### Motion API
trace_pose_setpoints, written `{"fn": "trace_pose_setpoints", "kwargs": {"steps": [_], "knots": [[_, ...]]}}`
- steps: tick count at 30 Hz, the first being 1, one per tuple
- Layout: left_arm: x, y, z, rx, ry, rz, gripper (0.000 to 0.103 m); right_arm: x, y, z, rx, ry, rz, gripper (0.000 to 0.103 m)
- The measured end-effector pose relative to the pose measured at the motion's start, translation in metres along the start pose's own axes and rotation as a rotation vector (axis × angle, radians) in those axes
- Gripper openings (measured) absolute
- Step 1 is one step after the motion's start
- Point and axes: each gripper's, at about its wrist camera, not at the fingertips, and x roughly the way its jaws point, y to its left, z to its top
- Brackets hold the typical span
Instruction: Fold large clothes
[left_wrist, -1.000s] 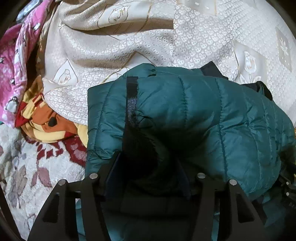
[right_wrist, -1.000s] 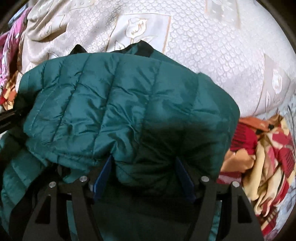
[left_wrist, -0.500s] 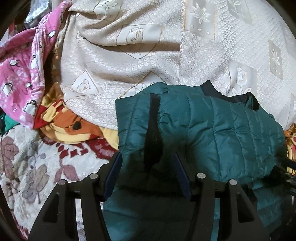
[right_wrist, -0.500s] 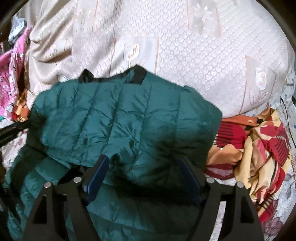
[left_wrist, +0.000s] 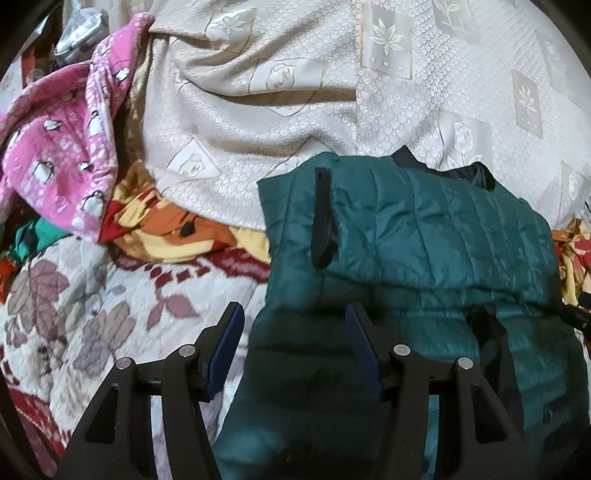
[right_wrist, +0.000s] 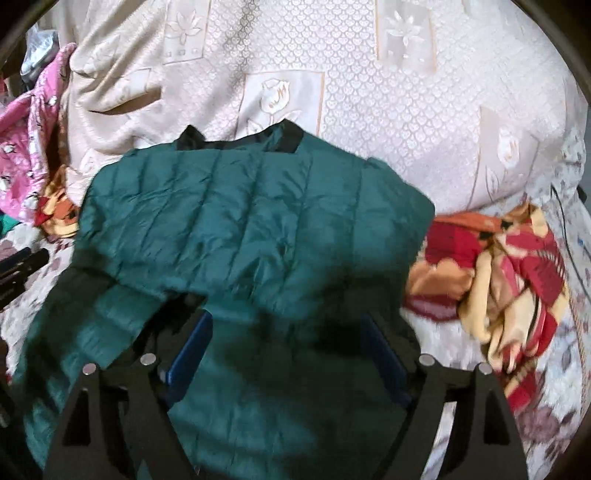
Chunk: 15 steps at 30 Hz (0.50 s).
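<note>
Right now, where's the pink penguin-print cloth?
The pink penguin-print cloth is bunched at the upper left of the left wrist view, against the cream bedspread and above the orange patterned cloth, well left of the green jacket.

You have a bed under a leaf-patterned cover (left_wrist: 92, 317). On it lies the teal jacket (left_wrist: 424, 236), folded over itself. Behind that sits a rumpled cream spread (left_wrist: 295, 92), with a red-and-orange cloth (right_wrist: 498, 266) bunched at its near edge on both sides, and a pink penguin-print cloth (left_wrist: 59, 162) far left.
</note>
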Motion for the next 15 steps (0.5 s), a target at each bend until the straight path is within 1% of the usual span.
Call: {"fn": "trace_pose_setpoints", "kwargs": {"steps": [5,12,15], "knots": [[-0.015,0.009,-0.022,0.014,0.013,0.011,0.040,-0.016,-0.009,-0.030,0.040,0.020,0.008,0.086],[-0.035,0.021,-0.049,0.004,0.028,0.017,0.040,-0.033,-0.007,-0.070,0.015,0.055,-0.008,0.086],[-0.042,0.024,-0.060,0.004,0.038,0.019,0.040,-0.042,-0.007,-0.085,0.023,0.057,0.002,0.086]]}}
